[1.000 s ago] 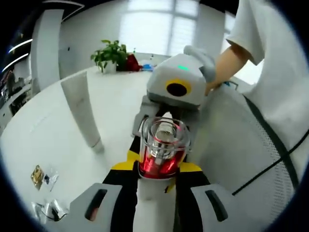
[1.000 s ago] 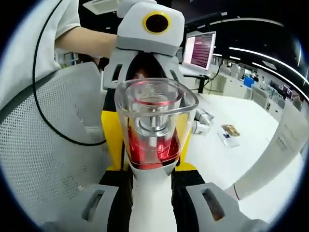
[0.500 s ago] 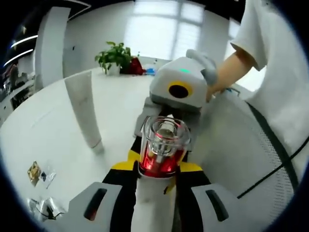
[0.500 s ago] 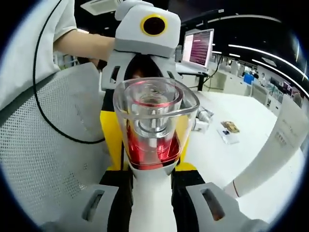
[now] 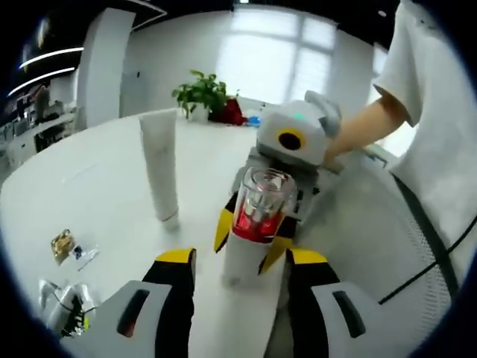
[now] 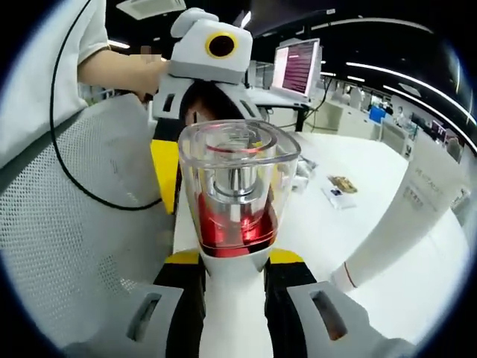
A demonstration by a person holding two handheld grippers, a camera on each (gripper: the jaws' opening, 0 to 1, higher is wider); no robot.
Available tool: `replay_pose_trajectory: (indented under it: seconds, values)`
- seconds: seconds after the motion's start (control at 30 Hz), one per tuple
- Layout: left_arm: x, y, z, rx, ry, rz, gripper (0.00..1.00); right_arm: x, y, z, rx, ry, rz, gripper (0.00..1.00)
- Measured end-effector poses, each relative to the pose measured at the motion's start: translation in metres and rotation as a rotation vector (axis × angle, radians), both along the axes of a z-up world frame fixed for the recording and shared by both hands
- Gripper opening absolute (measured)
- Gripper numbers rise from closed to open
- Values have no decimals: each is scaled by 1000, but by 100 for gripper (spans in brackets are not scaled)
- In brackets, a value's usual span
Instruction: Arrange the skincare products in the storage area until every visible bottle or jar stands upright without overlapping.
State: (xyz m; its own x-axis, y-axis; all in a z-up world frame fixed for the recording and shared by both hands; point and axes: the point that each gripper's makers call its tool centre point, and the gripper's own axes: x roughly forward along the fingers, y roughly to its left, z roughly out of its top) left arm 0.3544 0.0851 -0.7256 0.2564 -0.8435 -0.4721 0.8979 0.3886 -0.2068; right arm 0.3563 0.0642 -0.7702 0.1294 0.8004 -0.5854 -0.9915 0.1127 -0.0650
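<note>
A white bottle with a clear cap and red inside (image 5: pixel 256 212) stands above the white table (image 5: pixel 89 186). My right gripper (image 5: pixel 250 239) faces the left gripper view and is shut on the bottle's white body. In the right gripper view the same bottle (image 6: pixel 232 201) rises between that gripper's (image 6: pixel 235 257) yellow-tipped jaws. My left gripper (image 5: pixel 240 257) is open, with its jaws spread on either side of the bottle's base and not touching it. The left gripper's white housing (image 6: pixel 216 48) sits behind the bottle. A white tube (image 5: pixel 160 171) stands on its cap to the left.
Small sachets (image 5: pixel 68 246) and a clear wrapper (image 5: pixel 63 306) lie on the table's near left. A potted plant (image 5: pixel 203 93) stands at the far edge. A grey mesh chair (image 6: pixel 74 231) and a person's arm (image 5: pixel 365 130) are close by. A monitor (image 6: pixel 298 67) stands beyond.
My left gripper has let go of the bottle, opened its jaws and drawn back. The right gripper still holds the bottle. The tube now looks farther away.
</note>
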Motion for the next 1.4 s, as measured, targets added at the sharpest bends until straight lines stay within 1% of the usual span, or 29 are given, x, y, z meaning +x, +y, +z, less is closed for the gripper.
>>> replay_pose_trajectory:
  seconds: [0.07, 0.1, 0.17, 0.27, 0.33, 0.4, 0.53, 0.6, 0.67, 0.73, 0.87, 0.97, 1.07, 1.23, 1.4]
  values:
    - [1, 3, 1, -8, 5, 25, 47, 4, -6, 1, -7, 1, -12, 29]
    - [2, 5, 2, -17, 6, 45, 48, 8, -13, 1, -17, 8, -24, 29]
    - [3, 9, 4, -26, 7, 78, 53, 13, -22, 1, -31, 8, -35, 29]
    - [2, 16, 4, -23, 8, 111, 58, 22, -37, 1, -48, 13, -58, 29]
    - [-1, 19, 3, -21, 9, 127, 60, 32, -49, 0, -54, 12, -84, 29]
    - [-1, 22, 1, -19, 16, 157, 64, 43, -59, 1, -53, 15, -108, 29]
    - [-4, 29, -2, -16, 25, 199, 76, 68, -79, 2, -74, 3, -156, 29]
    - [-5, 31, -3, -12, 26, 206, 77, 78, -85, 2, -71, 2, -162, 29]
    - [-6, 34, -3, -9, 12, 220, 79, 86, -89, 2, -68, 2, -162, 29]
    - [-5, 38, -2, -10, 16, 240, 83, 97, -91, 1, -71, -1, -157, 29]
    - [-6, 44, 2, -2, 11, 262, 86, 115, -89, 1, -81, -20, -145, 29]
    - [-6, 50, 4, 0, 7, 278, 88, 123, -85, 1, -77, -21, -129, 29]
    - [-6, 57, 4, -2, 14, 298, 88, 130, -80, 1, -70, -20, -119, 29]
    - [-7, 64, -1, 4, 30, 328, 86, 139, -75, -1, -58, -19, -105, 29]
    - [-6, 66, -2, 4, 36, 337, 86, 140, -74, -2, -54, -10, -81, 30]
